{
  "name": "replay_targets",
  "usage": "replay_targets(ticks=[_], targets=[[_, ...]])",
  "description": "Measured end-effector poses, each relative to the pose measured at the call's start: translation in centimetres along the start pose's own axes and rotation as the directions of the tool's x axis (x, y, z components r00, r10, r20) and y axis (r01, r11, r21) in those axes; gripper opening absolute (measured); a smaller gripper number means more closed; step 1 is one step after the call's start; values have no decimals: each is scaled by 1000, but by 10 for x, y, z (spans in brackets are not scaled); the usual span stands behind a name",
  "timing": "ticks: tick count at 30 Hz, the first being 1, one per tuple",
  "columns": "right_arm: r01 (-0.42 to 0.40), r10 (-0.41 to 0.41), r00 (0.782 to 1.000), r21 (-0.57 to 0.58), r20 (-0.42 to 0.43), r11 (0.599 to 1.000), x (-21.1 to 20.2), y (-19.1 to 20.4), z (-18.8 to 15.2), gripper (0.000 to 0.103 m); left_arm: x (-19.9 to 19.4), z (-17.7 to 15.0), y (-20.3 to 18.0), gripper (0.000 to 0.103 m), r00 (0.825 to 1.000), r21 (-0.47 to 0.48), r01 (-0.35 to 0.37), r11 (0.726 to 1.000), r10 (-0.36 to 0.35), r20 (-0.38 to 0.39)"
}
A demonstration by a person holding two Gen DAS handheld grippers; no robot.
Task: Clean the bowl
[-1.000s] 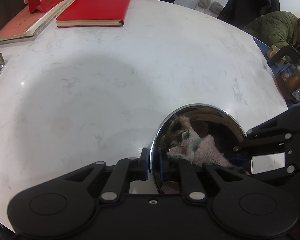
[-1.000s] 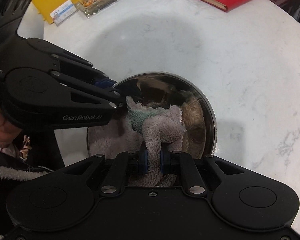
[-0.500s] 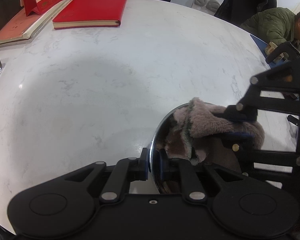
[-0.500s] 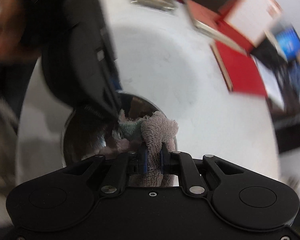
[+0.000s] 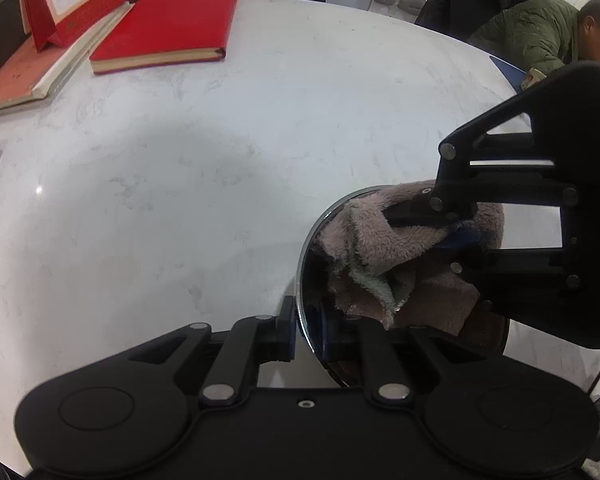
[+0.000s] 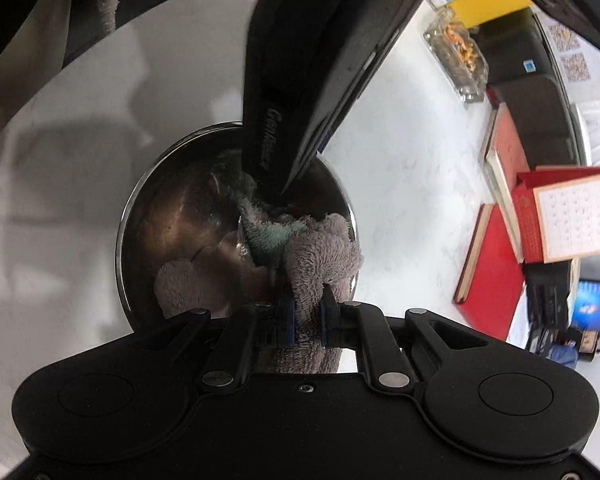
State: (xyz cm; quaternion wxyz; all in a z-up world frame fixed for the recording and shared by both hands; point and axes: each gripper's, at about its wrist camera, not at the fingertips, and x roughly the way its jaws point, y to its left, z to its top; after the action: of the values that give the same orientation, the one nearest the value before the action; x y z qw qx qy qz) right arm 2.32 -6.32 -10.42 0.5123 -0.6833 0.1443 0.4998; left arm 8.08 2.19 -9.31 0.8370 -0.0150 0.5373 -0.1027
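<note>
On the white marble-pattern counter (image 5: 204, 168), near its front edge, sits the shiny round stainless-steel bowl (image 6: 168, 216), upright. Left tongs (image 5: 307, 330) are clamped on the bowl's rim: one blue-padded finger outside the wall, the other inside, metal pinched between them. Right tongs (image 6: 306, 314) are closed tight on a fold of the fluffy grey-pink cloth with a pale green edge (image 6: 320, 256); the fold sticks up between the pads, and the rest of the cloth hangs down into the bowl, pressed against the inner wall on the side nearest the red books. In the left wrist view the right tongs (image 5: 456, 224) come in from the right, with the cloth (image 5: 376, 248) bunched over the far rim and draped down the inside; the bowl's (image 5: 306, 240) mirrored wall reflects the cloth. In the right wrist view the left tool's black body crosses the top of the frame and comes down to the far rim. Bowl interior looks dark and glossy; whether it is clean, cannot tell. Background on the counter, well apart from the bowl: a closed red hardcover book (image 5: 164, 28), a red desk calendar (image 5: 72, 0) standing on a flat orange-red book, and a clear glass tray with orange contents (image 6: 458, 54). A person in an olive jacket (image 5: 536, 36) leans at the far right edge.
</note>
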Motion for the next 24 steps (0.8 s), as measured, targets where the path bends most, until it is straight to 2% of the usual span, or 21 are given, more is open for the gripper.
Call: replay_targets(ticks=[8, 12, 17, 20, 24], targets=[[-28, 39, 997, 157, -64, 987, -5, -3, -4, 11, 3, 1, -1, 10, 1000, -17, 14, 1000, -14, 5], [-65, 101, 990, 328, -94, 943, -10, -7, -8, 11, 3, 3, -2, 10, 1000, -25, 21, 999, -20, 13], [-142, 223, 971, 556, -80, 819, -14, -19, -19, 11, 5, 4, -8, 10, 999, -21, 25, 999, -24, 25], [-180, 276, 960, 645, -51, 743, -15, -24, -26, 11, 6, 5, -10, 10, 999, -25, 31, 999, -30, 32], [-267, 374, 926, 791, 52, 550, -17, -30, -44, 11, 8, 7, -13, 12, 999, -27, 34, 999, -33, 39]])
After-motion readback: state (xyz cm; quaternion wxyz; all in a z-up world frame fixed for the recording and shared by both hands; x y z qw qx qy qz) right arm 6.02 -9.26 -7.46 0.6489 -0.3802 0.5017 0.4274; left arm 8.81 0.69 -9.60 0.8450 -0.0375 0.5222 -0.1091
